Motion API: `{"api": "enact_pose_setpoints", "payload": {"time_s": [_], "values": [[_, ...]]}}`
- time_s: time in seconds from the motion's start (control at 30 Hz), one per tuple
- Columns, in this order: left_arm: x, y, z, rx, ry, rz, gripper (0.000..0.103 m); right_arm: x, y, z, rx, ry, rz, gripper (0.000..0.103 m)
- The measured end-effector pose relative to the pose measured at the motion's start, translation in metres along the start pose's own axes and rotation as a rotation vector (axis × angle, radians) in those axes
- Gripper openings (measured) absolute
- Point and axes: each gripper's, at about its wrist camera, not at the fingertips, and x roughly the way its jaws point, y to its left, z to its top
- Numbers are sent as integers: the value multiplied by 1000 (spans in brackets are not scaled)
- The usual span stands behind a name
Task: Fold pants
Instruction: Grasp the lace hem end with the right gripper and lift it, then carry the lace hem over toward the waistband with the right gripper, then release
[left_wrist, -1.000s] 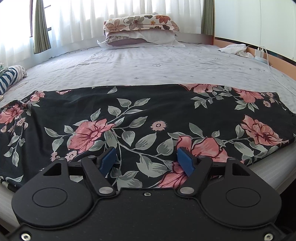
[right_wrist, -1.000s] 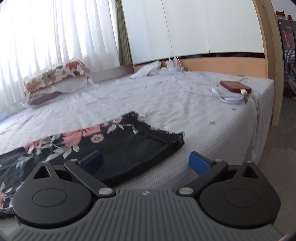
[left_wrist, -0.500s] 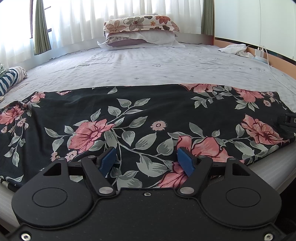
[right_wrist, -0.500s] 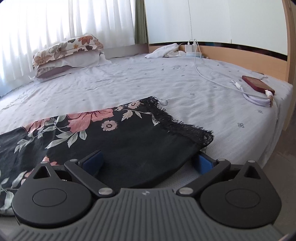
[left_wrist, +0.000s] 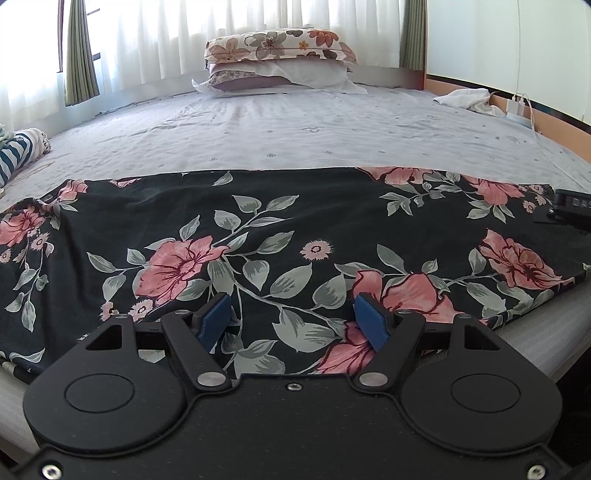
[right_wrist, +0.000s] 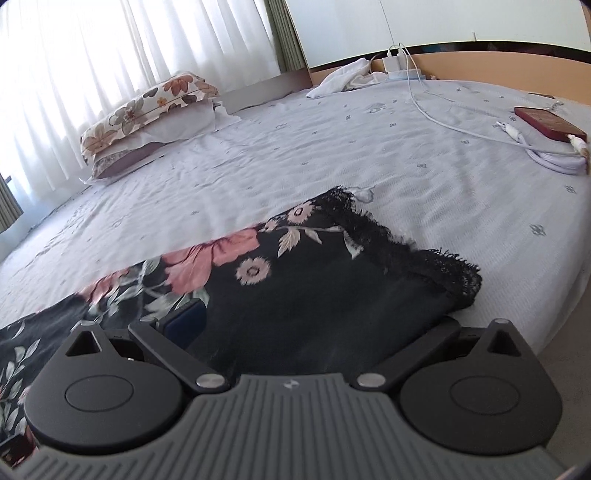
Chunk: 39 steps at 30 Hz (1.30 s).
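Black floral pants lie flat across the near edge of the bed. My left gripper is open, its blue pads just above the near edge of the cloth at mid-length. In the right wrist view the lace-trimmed end of the pants fills the space between the fingers of my right gripper. It is open around that end; the left pad shows and the right pad is hidden under the cloth. The right gripper's body also shows at the far right of the left wrist view.
Stacked floral pillows lie at the head of the bed. A striped garment lies at the left edge. A white cloth, a charger with a white cable and a red phone lie on the right side of the sheet.
My right gripper has moved forward and down onto the lace-trimmed end of the pants, so the cloth now lies between its fingers. The left gripper has stayed still.
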Motion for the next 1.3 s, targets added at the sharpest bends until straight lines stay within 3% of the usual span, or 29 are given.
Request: {"api": "enact_pose_setpoints", "payload": {"time_s": [0.23,0.3,0.4,0.47,0.57,0.67,0.9,1.07,1.3], "values": [[-7,9,4,-17,18,-13,73,8,0,5,-3,-19,11,102],[-10,15,6,-34,26,-13,72,2,-9,6,57,-45,41,95],[-15,29,9,-63,23,6,72,-3,-20,8,135,-66,43,67],[-19,42,12,-88,10,19,72,0,-27,10,205,-48,39,36],[-25,62,17,-124,-15,40,72,6,-32,12,283,-31,46,20],[-30,82,21,-149,-41,70,72,8,-26,13,323,-16,57,11],[-37,127,17,-237,-60,100,72,10,44,15,207,32,146,6],[-45,148,10,-263,-91,52,72,20,126,-1,109,162,298,6],[-53,187,-4,-359,-90,78,72,14,244,-47,-92,309,485,6]]}}
